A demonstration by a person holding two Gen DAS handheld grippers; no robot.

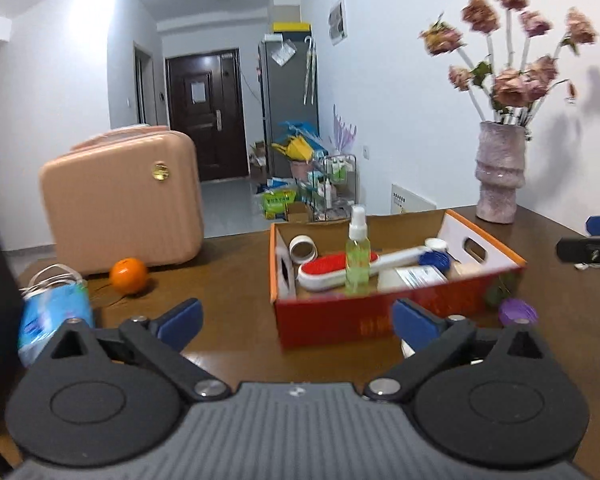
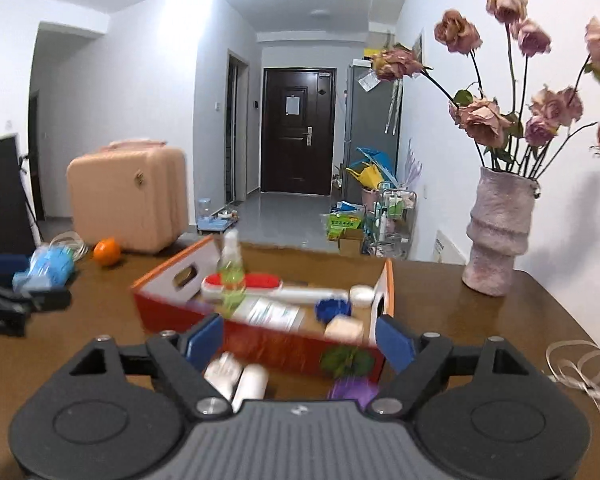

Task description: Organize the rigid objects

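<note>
Brown tabletop (image 1: pixel 228 280) carries the orange box (image 1: pixel 340 320) at twelve o'clock, already collecting rigid items (spray bottle (image 1: pixel 357 256) upright inside). Left hand-held gripper (image 1: pixel 296 320) and right hand-held gripper (image 2: pixel 300 344) both gape empty, apparently free for another pick.

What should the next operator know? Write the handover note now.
Left gripper: open, empty.
Right gripper: open, empty.
In the orange box: spray bottle, red-and-white brush, tape roll, blue round item, white packets.
Still on the table: two white bottles, purple lid, orange, blue pack.
Left: box those, presumably.
</note>
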